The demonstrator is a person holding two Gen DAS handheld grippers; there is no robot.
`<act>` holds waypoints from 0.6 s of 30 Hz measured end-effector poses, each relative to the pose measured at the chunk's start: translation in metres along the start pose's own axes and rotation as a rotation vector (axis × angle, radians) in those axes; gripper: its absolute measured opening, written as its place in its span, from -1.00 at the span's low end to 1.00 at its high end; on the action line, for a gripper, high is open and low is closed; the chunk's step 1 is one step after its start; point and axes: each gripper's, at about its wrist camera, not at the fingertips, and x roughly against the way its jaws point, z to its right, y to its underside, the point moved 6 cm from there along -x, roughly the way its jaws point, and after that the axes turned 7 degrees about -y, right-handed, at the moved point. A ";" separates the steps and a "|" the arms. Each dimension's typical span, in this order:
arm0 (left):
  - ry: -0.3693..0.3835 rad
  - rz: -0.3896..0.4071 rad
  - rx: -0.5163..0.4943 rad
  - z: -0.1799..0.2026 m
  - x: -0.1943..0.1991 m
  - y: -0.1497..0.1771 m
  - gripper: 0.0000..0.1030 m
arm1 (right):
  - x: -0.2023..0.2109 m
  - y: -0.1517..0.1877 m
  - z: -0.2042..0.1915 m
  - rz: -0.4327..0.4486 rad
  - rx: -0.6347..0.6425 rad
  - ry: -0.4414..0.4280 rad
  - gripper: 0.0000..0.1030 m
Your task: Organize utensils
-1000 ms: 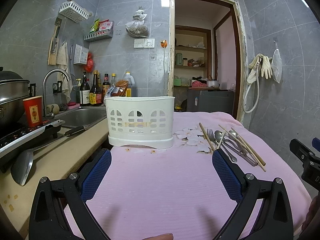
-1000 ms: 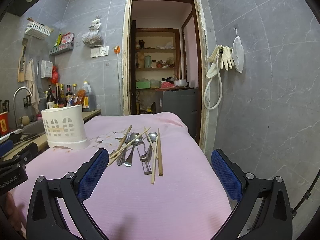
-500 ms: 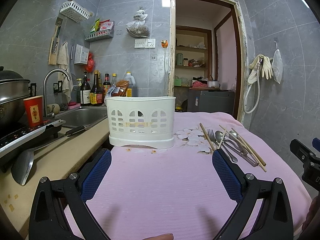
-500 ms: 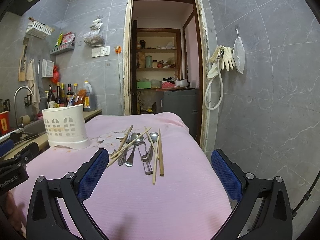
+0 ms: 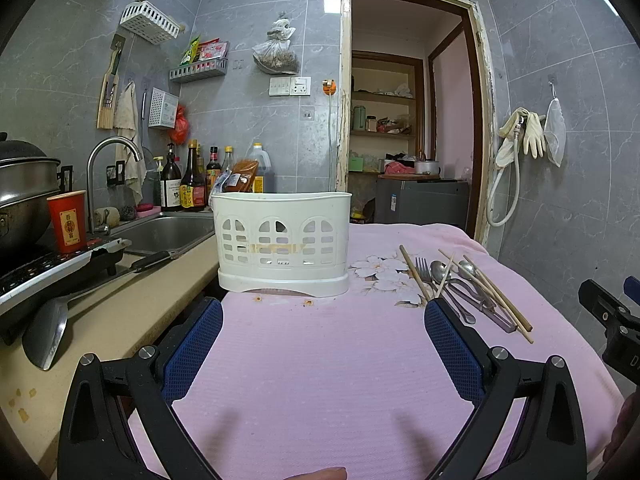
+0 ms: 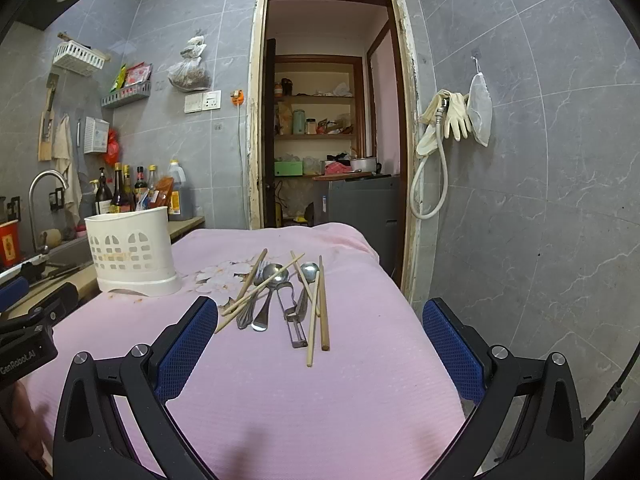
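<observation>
The utensils [image 6: 280, 292] lie right of the holder [image 6: 130, 250], handles toward the right tongs [image 6: 320, 330]. Nearer than the left tongs [image 5: 323, 334]; both wide, empty.

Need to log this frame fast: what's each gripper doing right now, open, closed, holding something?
Left gripper: open, holding nothing, facing the white utensil caddy.
Right gripper: open, holding nothing, facing the utensil pile.

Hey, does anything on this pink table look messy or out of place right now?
Yes. The utensils lie in a loose, crossed heap on the pink cloth, chopsticks angled over spoons and a fork, none in the white caddy. A few small orange-brown specks mark the cloth at the caddy's base.
</observation>
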 end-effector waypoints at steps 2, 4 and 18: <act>0.000 0.000 0.000 0.000 0.000 0.000 0.92 | 0.000 0.000 0.000 0.000 0.000 0.000 1.00; 0.000 0.000 0.000 0.000 0.000 0.000 0.92 | 0.000 0.000 0.000 0.000 0.001 0.000 1.00; 0.000 0.003 -0.009 -0.001 -0.001 0.000 0.92 | 0.000 0.000 0.000 0.000 -0.002 0.003 1.00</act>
